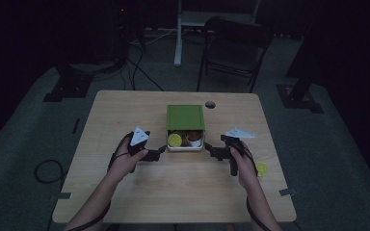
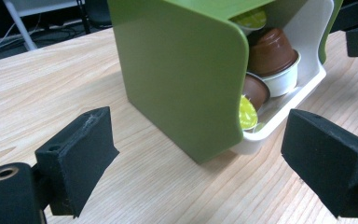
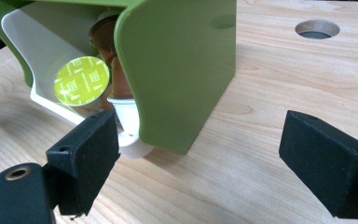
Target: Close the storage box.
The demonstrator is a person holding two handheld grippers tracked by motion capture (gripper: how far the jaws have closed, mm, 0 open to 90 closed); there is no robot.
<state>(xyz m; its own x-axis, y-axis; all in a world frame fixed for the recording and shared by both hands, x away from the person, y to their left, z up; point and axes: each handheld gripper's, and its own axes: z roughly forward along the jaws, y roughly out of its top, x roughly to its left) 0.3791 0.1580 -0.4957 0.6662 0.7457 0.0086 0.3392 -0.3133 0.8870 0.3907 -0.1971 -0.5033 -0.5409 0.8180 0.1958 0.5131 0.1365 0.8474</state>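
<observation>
Dim room, wooden table (image 1: pixel 139 202) lit from above, with a folding chair (image 1: pixel 233 45) and cables on the floor beyond its far edge. Landmark: the green box (image 1: pixel 185 117), a sleeve-like cover over a white inner tray (image 1: pixel 185 147) that juts out at its near, open end. The tray holds coffee capsules: a yellow-lidded capsule (image 1: pixel 175 140) toward the box's left side, brown capsules (image 2: pixel 271 49) beside it. One stray yellow capsule (image 1: pixel 261 168) lies on the table well to the right of the box and nearer the person.

Left gripper (image 1: pixel 159 153): just off the box's near left corner, jaws spread wide, nothing between them. In the left gripper view the box's green side wall and the tray's open end stand ahead of the pads (image 2: pixel 81 156), apart from both.

Right gripper (image 1: pixel 211 150): just off the box's near right corner, jaws likewise wide apart and empty. In the right gripper view its one pad (image 3: pixel 86 156) lies close in front of the tray's white lip; contact cannot be told.

Step in hand, by judgement: both grippers are posed at the box's open end, approach complete, no grasp made. The next move probably calls for one gripper to steady the green cover while the other closes on the tray lip or on a capsule, with care not to tip the loosely piled capsules.
</observation>
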